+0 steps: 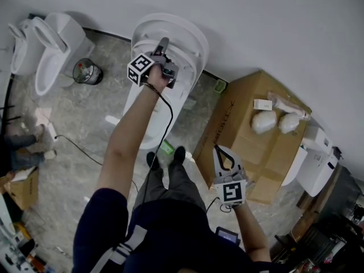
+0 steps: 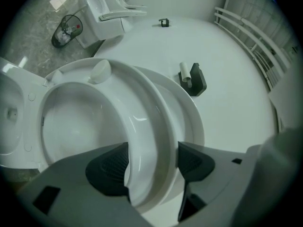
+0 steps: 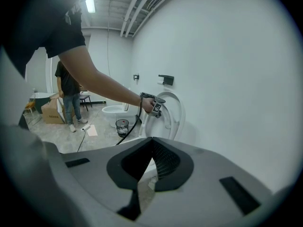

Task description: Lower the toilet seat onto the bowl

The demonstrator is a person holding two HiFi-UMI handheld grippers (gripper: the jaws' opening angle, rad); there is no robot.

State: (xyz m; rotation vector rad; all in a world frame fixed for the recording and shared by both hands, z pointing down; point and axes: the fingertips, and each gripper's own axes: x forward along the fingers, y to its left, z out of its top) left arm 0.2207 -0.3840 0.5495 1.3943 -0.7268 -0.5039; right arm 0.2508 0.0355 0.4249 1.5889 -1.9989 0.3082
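A white toilet stands against the wall, with its seat (image 1: 190, 41) and lid raised above the bowl (image 1: 152, 127). My left gripper (image 1: 162, 51) is up at the top rim of the seat. In the left gripper view the seat ring (image 2: 142, 122) runs between the two dark pads (image 2: 111, 169) of the left gripper (image 2: 151, 164), which is shut on it. The lid (image 2: 191, 122) lies just behind, and the bowl's rim (image 2: 14, 126) shows at the left. My right gripper (image 1: 219, 152) hangs low near the cardboard box, shut and holding nothing. From the right gripper (image 3: 150, 141) I see the raised seat (image 3: 176, 112) far off.
A second toilet (image 1: 51, 50) and a wire wastebasket (image 1: 88, 71) stand at the left. A large cardboard box (image 1: 250, 152) with white packages (image 1: 264, 121) sits at the right, another toilet (image 1: 315, 161) beyond it. A paper holder (image 2: 194, 79) is on the wall. A cable crosses the floor. A person (image 3: 70, 91) stands far back.
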